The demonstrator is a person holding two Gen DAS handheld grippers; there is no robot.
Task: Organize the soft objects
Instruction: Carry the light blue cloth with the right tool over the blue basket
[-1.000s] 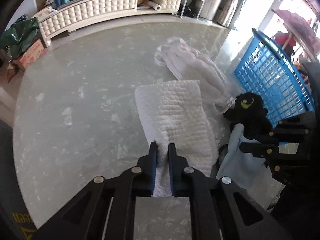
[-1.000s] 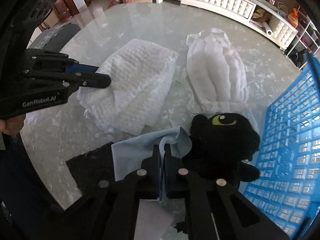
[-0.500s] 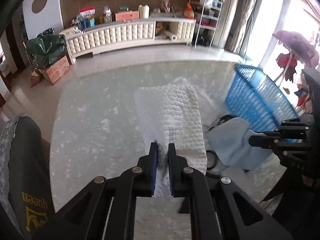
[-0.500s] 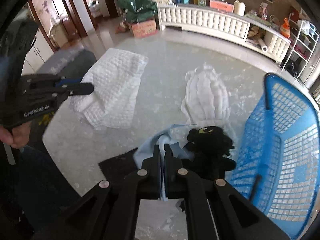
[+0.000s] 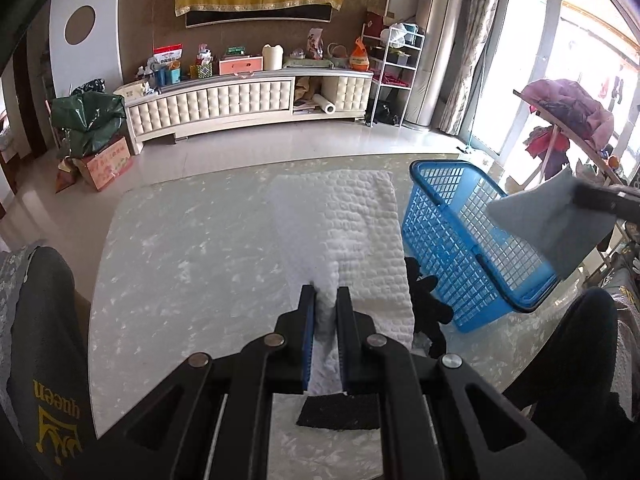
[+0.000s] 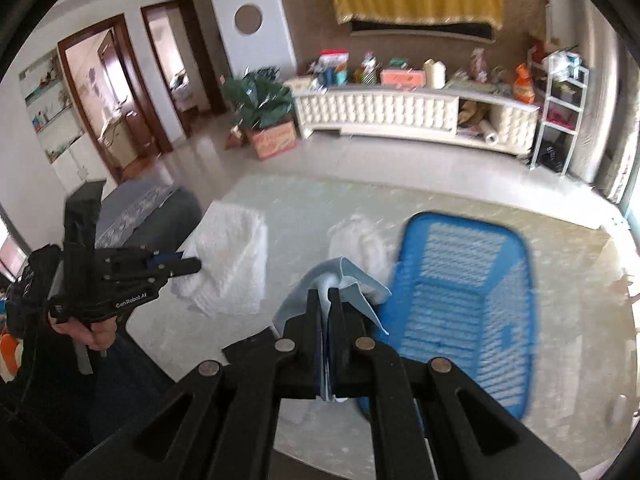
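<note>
Two cloths aloft, both limp and light. Left gripper point(image 5: 325, 300) clamped on white quilted towel point(image 5: 344, 232), hanging at 12 o'clock over table point(image 5: 192, 256). Right gripper point(image 6: 329, 300) pinches blue cloth point(image 6: 340, 280); basket point(image 6: 460, 280) at 2 o'clock. Edge grips will likely sag; bunched folds should hold better.

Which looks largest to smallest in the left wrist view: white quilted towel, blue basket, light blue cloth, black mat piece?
1. white quilted towel and blue basket: too alike to rank, and the towel is nearer the camera.
2. light blue cloth, held up by the right gripper.
3. black mat piece, partly hidden behind the left gripper.
</note>
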